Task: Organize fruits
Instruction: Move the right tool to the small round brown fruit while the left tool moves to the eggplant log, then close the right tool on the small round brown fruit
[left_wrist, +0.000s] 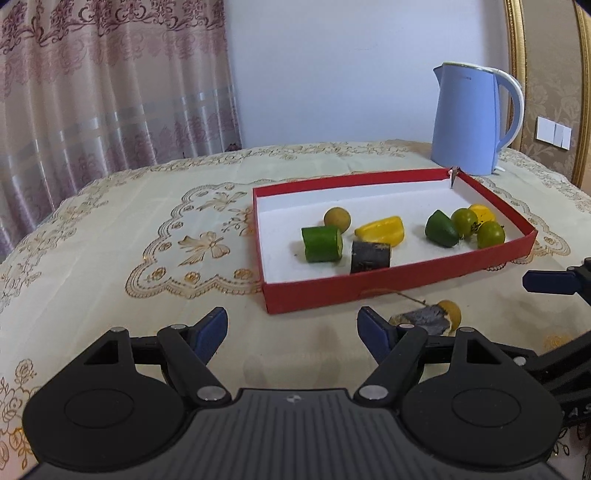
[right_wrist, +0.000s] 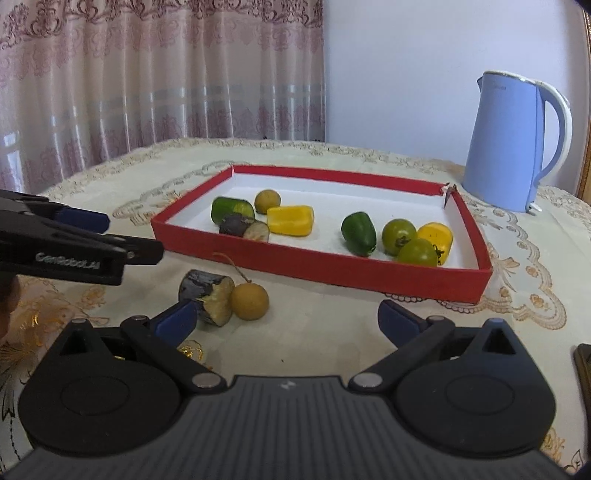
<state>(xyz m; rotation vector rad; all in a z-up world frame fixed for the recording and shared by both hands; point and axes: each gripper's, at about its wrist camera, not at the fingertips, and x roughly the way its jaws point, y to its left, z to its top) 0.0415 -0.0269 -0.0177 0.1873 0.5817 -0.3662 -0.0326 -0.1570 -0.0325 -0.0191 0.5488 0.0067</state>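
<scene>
— What's still out on the surface?
— A dark, cut chunk touching a round tan fruit, near the red tray of green, yellow and dark pieces.
— Grippers?
— Left hand-held gripper, lettered "GenRobot", and right hand-held gripper both released, empty.

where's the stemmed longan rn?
On the tablecloth, outside the red tray, touching the dark eggplant chunk; low left-centre in the right wrist view, longan just ahead of the right hand-held gripper.
</scene>
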